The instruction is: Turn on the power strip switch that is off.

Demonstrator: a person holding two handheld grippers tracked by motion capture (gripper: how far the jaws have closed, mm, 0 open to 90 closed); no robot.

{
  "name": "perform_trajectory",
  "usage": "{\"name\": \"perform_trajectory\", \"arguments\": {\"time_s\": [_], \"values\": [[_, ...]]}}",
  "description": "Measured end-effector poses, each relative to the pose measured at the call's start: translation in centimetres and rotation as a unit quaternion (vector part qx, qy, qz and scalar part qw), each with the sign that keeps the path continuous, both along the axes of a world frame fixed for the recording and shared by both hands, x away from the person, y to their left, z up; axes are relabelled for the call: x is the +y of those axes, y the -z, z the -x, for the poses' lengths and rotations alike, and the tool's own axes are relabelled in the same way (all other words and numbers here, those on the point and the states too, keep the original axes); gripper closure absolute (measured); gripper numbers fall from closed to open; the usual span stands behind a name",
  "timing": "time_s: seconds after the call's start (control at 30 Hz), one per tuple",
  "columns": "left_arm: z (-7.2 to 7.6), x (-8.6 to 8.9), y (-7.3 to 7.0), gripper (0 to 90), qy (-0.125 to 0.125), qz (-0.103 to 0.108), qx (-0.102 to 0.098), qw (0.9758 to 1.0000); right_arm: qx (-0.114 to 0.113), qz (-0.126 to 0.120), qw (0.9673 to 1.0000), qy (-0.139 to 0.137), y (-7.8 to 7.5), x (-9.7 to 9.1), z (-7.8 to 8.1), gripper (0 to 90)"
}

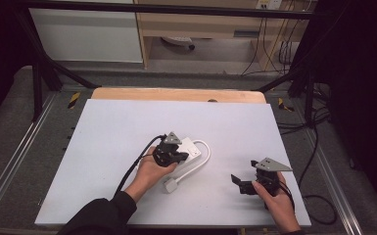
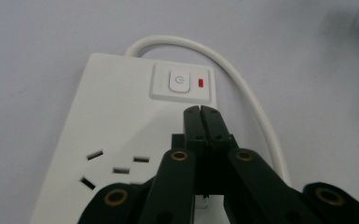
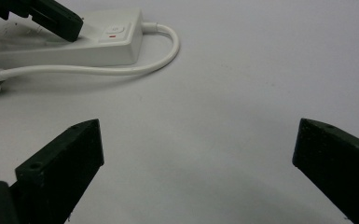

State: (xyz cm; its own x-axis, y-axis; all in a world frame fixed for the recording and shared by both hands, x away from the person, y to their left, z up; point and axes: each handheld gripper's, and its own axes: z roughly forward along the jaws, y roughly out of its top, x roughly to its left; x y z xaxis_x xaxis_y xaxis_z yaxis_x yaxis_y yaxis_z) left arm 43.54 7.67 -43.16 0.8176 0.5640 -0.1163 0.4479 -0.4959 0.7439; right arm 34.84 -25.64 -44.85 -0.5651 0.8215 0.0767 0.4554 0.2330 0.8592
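The white board (image 1: pixel 127 147) covers the tabletop. Near its middle, toward the near edge, lies a white power strip (image 2: pixel 121 135), rigid and probably light; better held by its long sides. Its stiff cable (image 2: pixel 242 74) loops to a plug (image 1: pixel 170 185). The left gripper (image 2: pixel 200 112), jaws pressed together, hovers just before the power button (image 2: pixel 179 80), beside a red lamp (image 2: pixel 200 83). The right gripper (image 3: pixel 198 149) is spread wide, empty.
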Motion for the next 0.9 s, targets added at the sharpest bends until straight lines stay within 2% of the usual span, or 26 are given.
{"name": "perform_trajectory", "arguments": {"time_s": [0.47, 0.73, 0.9], "values": [[-0.04, 0.15, -0.2, 90.0, -0.002, 0.008, 0.0, 1.0, 0.0, 0.0, 1.0, 0.0, -0.01, -0.01, 0.01, 2.2], [0.0, 0.1, -0.31, 90.0, -0.006, 0.024, -0.001, 0.9997, -0.001, -0.001, 1.0, 0.0, -0.02, -0.03, 0.0, 2.3], [0.06, 0.07, -0.43, 80.9, -0.003, 0.027, -0.013, 0.9995, -0.001, 0.0, 1.0, 0.0, -0.01, -0.03, 0.0, 2.3]]}}
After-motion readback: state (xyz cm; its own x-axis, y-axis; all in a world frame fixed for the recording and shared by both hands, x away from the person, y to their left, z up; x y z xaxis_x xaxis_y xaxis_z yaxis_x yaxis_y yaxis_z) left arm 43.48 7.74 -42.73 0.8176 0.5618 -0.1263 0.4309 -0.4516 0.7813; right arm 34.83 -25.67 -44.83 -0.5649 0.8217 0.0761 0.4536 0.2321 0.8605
